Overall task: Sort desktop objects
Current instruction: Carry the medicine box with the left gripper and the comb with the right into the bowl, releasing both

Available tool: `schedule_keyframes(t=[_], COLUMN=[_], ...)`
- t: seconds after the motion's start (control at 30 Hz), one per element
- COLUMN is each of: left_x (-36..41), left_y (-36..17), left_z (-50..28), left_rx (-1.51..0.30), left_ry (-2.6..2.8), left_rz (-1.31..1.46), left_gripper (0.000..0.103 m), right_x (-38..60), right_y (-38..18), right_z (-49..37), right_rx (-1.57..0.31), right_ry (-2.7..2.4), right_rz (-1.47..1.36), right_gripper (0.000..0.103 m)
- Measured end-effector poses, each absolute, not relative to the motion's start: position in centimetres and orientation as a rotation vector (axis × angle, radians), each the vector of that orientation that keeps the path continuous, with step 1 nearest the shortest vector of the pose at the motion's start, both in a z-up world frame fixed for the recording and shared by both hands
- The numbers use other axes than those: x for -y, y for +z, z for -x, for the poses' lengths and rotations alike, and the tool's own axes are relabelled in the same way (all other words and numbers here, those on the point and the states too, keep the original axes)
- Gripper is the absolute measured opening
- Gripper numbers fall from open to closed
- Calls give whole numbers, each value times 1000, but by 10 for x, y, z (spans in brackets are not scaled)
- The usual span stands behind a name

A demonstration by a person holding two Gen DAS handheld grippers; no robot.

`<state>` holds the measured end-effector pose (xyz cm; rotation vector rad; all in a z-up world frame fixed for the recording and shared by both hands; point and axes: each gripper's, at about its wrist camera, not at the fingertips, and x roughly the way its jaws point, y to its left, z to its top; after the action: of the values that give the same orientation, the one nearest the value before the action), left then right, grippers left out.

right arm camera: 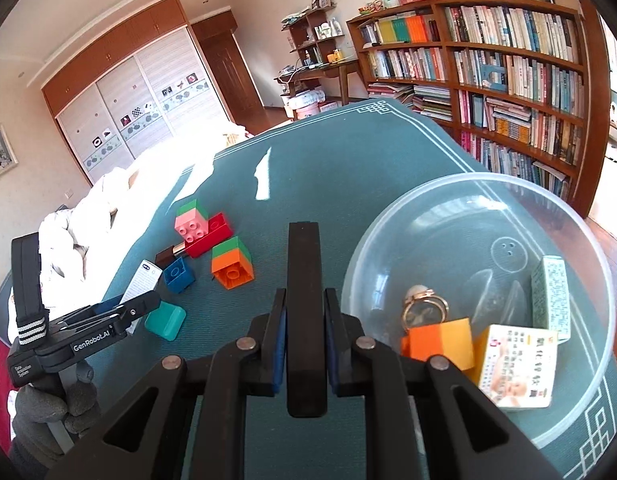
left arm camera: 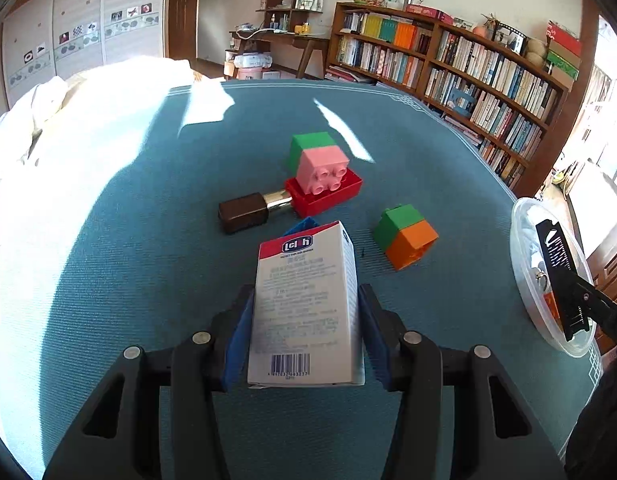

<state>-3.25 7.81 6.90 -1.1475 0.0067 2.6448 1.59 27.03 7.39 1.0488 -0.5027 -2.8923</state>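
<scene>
My left gripper [left arm camera: 306, 312] is shut on a white box with a red top band [left arm camera: 306, 312], held just above the teal table mat [left arm camera: 148, 240]. Beyond it lie a brown lipstick [left arm camera: 248, 210], a pink-green-red brick stack [left arm camera: 322, 178] and a green-orange brick pair [left arm camera: 406, 236]. My right gripper [right arm camera: 304, 312] is shut on a black comb [right arm camera: 304, 312], seen edge-on, left of the clear bowl [right arm camera: 388, 240]. The bowl holds a ring holder [right arm camera: 424, 308], an orange block [right arm camera: 440, 342] and two small boxes [right arm camera: 516, 364]. The left gripper also shows in the right wrist view [right arm camera: 140, 304].
A blue brick [right arm camera: 178, 274] and a teal block [right arm camera: 166, 320] lie near the left gripper. White bedding [left arm camera: 48, 128] covers the mat's left side. A bookshelf [left arm camera: 468, 72] stands beyond the table at right.
</scene>
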Motion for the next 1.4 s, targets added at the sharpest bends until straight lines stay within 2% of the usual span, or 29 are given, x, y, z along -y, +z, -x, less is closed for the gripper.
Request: schedule_keyframes(t=[0.2, 0.6, 0.8, 0.9, 1.03, 1.4], left_x=[-128, -242, -284, -291, -289, -259], left_y=[93, 104, 95, 90, 91, 92], left_z=[24, 25, 43, 46, 43, 22], left_rx=[-64, -120, -46, 19, 38, -155], left_ry=[2571, 2336, 2192, 2140, 2148, 2336], left_rz=[1027, 942, 998, 1048, 1039, 964], left_gripper=[53, 53, 56, 62, 64, 64], right_x=[-305, -371, -386, -388, -388, -362], right_y=[77, 75, 73, 71, 69, 73], right_z=[-22, -30, -33, -35, -35, -33], right_rx=[540, 644, 664, 671, 687, 646], right_ry=[-2979, -3126, -3180, -3189, -3187, -3155], right_rz=[-1034, -1062, -1081, -1096, -1102, -1075], right_gripper=[19, 19, 22, 22, 22, 22])
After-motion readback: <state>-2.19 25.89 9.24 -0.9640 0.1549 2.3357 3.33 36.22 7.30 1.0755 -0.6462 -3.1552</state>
